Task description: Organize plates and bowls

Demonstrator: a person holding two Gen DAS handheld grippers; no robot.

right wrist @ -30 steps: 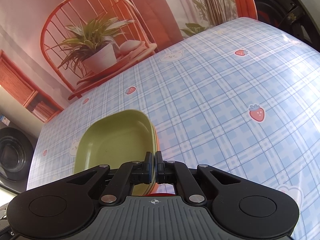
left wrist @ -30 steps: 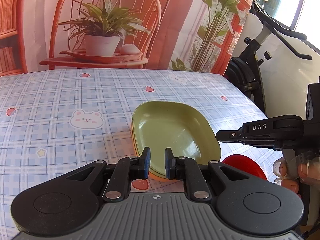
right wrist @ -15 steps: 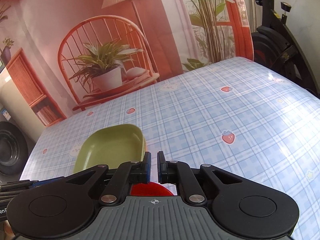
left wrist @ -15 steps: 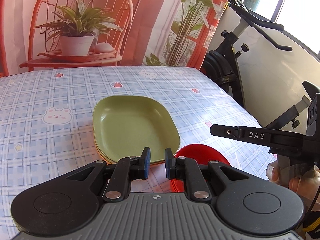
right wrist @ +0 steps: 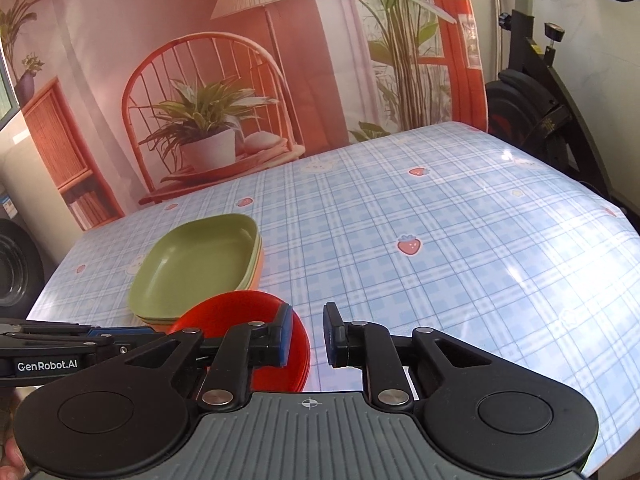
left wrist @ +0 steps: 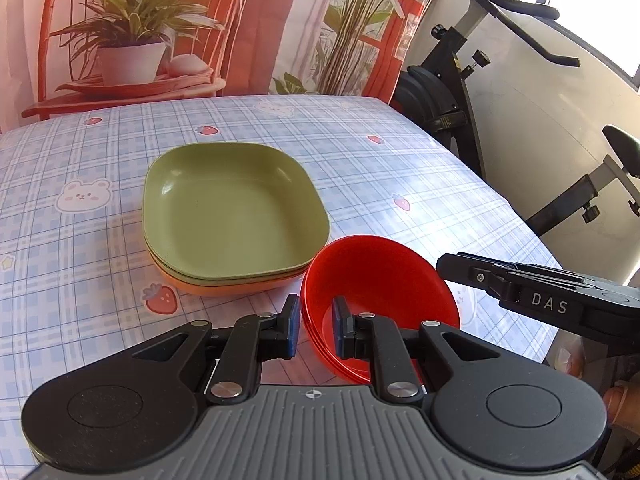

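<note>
A stack of rectangular plates, green on top (left wrist: 232,210) with an orange one at the bottom, lies on the checked tablecloth; it also shows in the right wrist view (right wrist: 200,264). A stack of red bowls (left wrist: 380,284) sits just right of the plates, near the table's front edge, also in the right wrist view (right wrist: 244,320). My left gripper (left wrist: 316,330) is open, its fingers astride the bowls' near left rim. My right gripper (right wrist: 306,334) is open and empty, just right of the bowls; its body shows in the left wrist view (left wrist: 540,296).
The table (right wrist: 460,248) carries a blue checked cloth with strawberry and bear prints. A printed backdrop with a chair and plant hangs behind it. An exercise bike (left wrist: 460,92) stands off the table's right side.
The right gripper has opened and let go of the red bowls, drawing back. The left gripper has moved right and forward, from the plates to the bowls' rim.
</note>
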